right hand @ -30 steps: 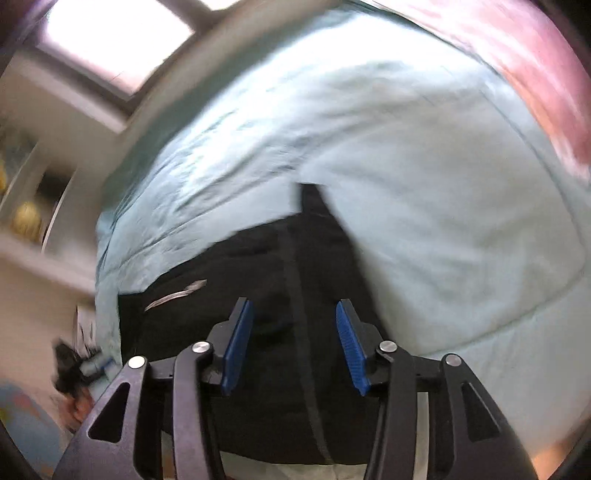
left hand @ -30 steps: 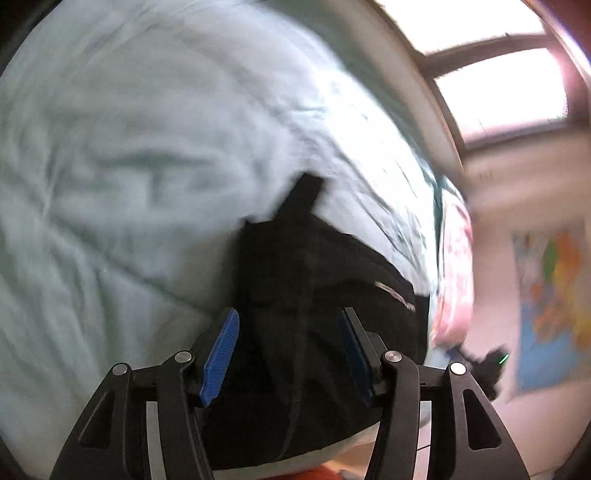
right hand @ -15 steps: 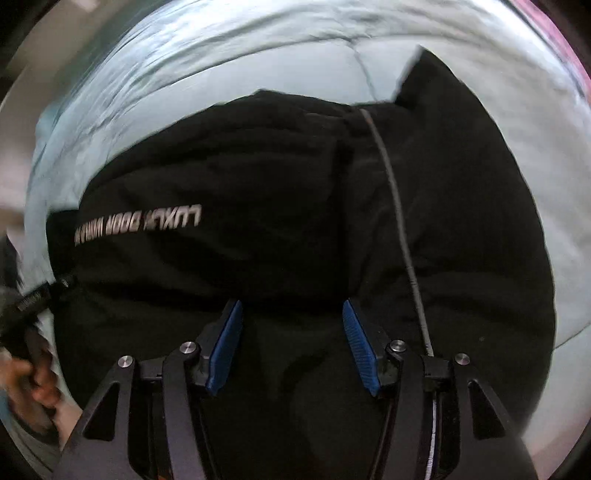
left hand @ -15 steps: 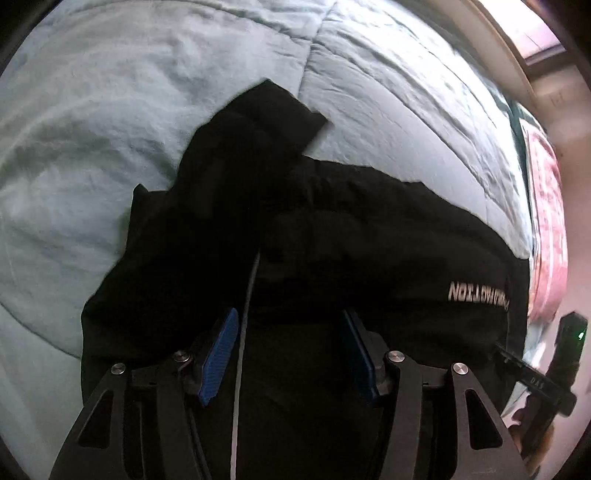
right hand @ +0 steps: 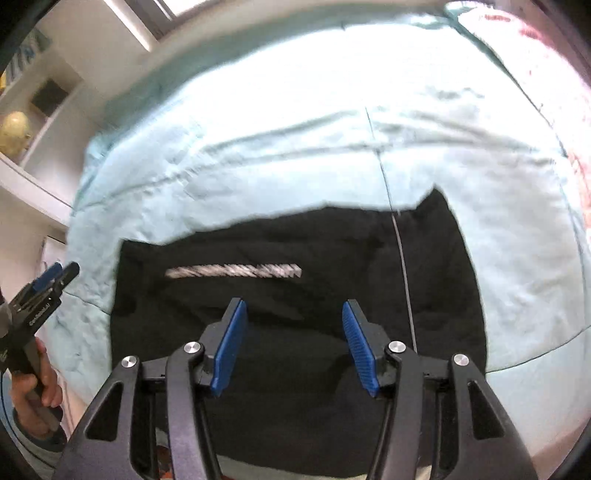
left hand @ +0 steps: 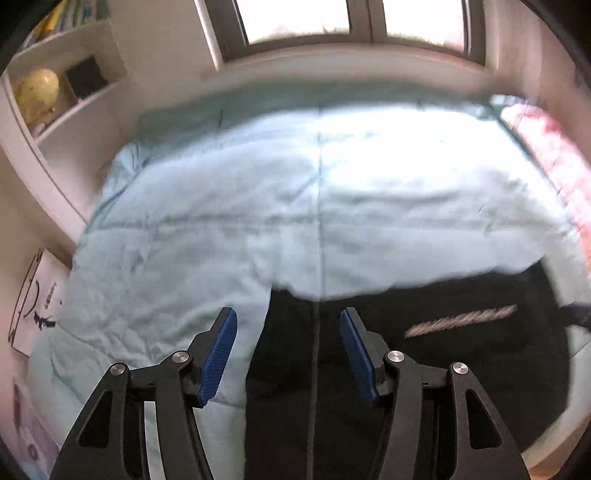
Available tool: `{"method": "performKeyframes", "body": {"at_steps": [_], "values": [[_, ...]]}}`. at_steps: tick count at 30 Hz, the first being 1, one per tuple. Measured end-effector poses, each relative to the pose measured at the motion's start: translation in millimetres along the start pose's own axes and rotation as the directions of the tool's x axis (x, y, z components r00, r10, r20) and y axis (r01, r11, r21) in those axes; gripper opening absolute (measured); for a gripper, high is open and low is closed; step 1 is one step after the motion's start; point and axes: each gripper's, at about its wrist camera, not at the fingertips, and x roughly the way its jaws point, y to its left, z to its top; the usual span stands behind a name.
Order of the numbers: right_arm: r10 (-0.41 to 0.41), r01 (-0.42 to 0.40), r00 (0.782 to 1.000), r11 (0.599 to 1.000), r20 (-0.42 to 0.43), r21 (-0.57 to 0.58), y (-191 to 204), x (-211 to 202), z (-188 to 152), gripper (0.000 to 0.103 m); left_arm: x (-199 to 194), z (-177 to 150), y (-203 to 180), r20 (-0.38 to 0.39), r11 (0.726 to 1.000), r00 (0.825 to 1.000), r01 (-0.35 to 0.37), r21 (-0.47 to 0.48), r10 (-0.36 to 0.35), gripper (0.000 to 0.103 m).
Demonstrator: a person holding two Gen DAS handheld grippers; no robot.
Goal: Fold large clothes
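Observation:
A black garment (right hand: 295,251) lies folded into a rough rectangle on the near part of the bed, with a blurred line of white lettering (right hand: 232,271) across it. In the left wrist view the garment (left hand: 424,350) fills the lower right. My left gripper (left hand: 288,317) hovers over its left edge, open, with nothing between the blue pads. My right gripper (right hand: 293,306) hangs above the garment's middle, also open and empty. The left gripper (right hand: 51,277) shows at the left edge of the right wrist view, held by a hand (right hand: 33,387).
A pale blue-green duvet (left hand: 258,203) covers the bed. Behind it are a window (left hand: 351,18) and, at the left, a white shelf with a yellow round object (left hand: 40,92). Pink patterned cloth (left hand: 554,158) lies at the bed's right side. A thin cord (right hand: 402,258) crosses the garment.
Both grippers have drawn back and up from close over the garment, so more of the bed shows. The left view has swung round to face the window. Both stay open.

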Motion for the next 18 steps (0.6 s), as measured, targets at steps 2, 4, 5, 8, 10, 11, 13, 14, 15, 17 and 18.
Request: {"method": "performKeyframes", "body": {"at_steps": [2, 4, 5, 8, 10, 11, 13, 14, 15, 17, 18], "values": [[0.012, -0.012, 0.999, 1.000, 0.042, -0.002, 10.7, -21.7, 5.1, 0.058, -28.4, 12.1, 1.5, 0.032, 0.999, 0.999, 0.024, -0.037, -0.023, 0.061], [0.002, -0.001, 0.996, 1.000, 0.092, -0.012, 24.3, -43.1, 10.0, 0.058, -48.6, 21.4, -4.9, 0.055, 0.999, 0.998, -0.007, -0.034, 0.008, 0.061], [0.000, 0.002, 0.993, 1.000, 0.115, -0.017, 29.4, -55.3, 10.5, 0.059, -61.8, 29.3, -9.3, 0.090, 0.999, 0.995, -0.053, -0.013, 0.054, 0.061], [0.006, -0.001, 0.984, 1.000, 0.178, -0.024, 38.4, -94.0, 13.9, 0.061, -103.0, 48.2, -27.6, 0.204, 0.992, 0.973, -0.117, 0.047, 0.105, 0.063], [0.006, -0.001, 0.978, 1.000, 0.207, -0.022, 43.9, -111.3, 15.4, 0.061, -126.1, 59.2, -33.8, 0.216, 0.997, 0.976, -0.048, 0.065, 0.033, 0.070], [0.015, -0.011, 0.974, 1.000, 0.228, -0.016, 46.6, -125.1, 15.7, 0.062, -135.8, 62.8, -35.4, 0.215, 0.998, 0.976, 0.002, 0.069, -0.017, 0.071], [0.023, -0.022, 0.965, 1.000, 0.261, -0.009, 53.9, -147.3, 16.4, 0.062, -151.6, 67.4, -41.3, 0.218, 0.995, 0.973, 0.059, 0.074, -0.074, 0.071], [0.017, -0.015, 0.961, 1.000, 0.275, -0.011, 55.9, -156.2, 17.8, 0.064, -158.0, 68.1, -44.3, 0.216, 0.993, 0.972, 0.073, 0.089, -0.090, 0.071], [0.004, 0.001, 0.958, 1.000, 0.287, -0.017, 59.1, -164.4, 18.4, 0.068, -163.0, 67.3, -46.9, 0.220, 0.991, 0.970, 0.082, 0.105, -0.104, 0.071], [-0.053, 0.063, 0.950, 0.998, 0.307, -0.023, 65.7, -179.8, 19.8, 0.074, -172.6, 64.2, -48.5, 0.233, 0.989, 0.966, 0.082, 0.127, -0.110, 0.071], [-0.078, 0.090, 0.946, 0.996, 0.315, -0.026, 68.6, -183.7, 19.4, 0.076, -174.2, 62.5, -51.0, 0.236, 0.987, 0.966, 0.075, 0.139, -0.107, 0.071]]}}
